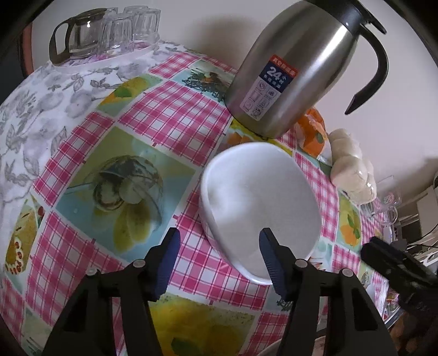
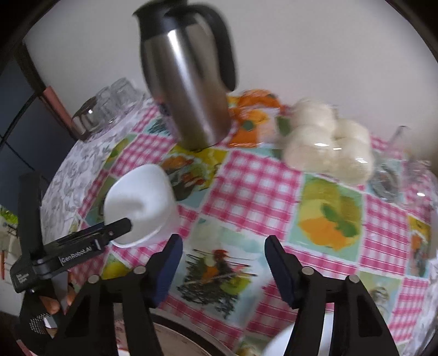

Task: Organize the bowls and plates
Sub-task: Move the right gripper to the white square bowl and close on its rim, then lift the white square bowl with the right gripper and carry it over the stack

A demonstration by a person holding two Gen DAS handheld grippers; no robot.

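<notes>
A white rounded-square bowl (image 1: 260, 191) stands upright on the checked tablecloth (image 1: 175, 120), in front of the steel jug. My left gripper (image 1: 220, 246) is open astride the bowl's near rim. Its right finger hangs over the inside and its left finger stays outside, with a gap to the wall. In the right wrist view the same bowl (image 2: 139, 197) sits at the left, with one of the left gripper's fingers (image 2: 117, 227) reaching into it. My right gripper (image 2: 223, 246) is open over bare tablecloth with nothing between its fingers. A white dish (image 2: 279, 342) and a brownish round plate (image 2: 178, 336) show partly at the bottom edge.
A steel thermos jug (image 1: 295, 71) stands just behind the bowl. At the back left are a glass pot (image 1: 79, 35) and upturned glasses (image 1: 137, 24). An orange packet (image 1: 314, 128), bagged white buns (image 2: 328, 142) and glass mugs (image 1: 386, 202) line the wall side. A hand (image 2: 52, 304) holds the left gripper.
</notes>
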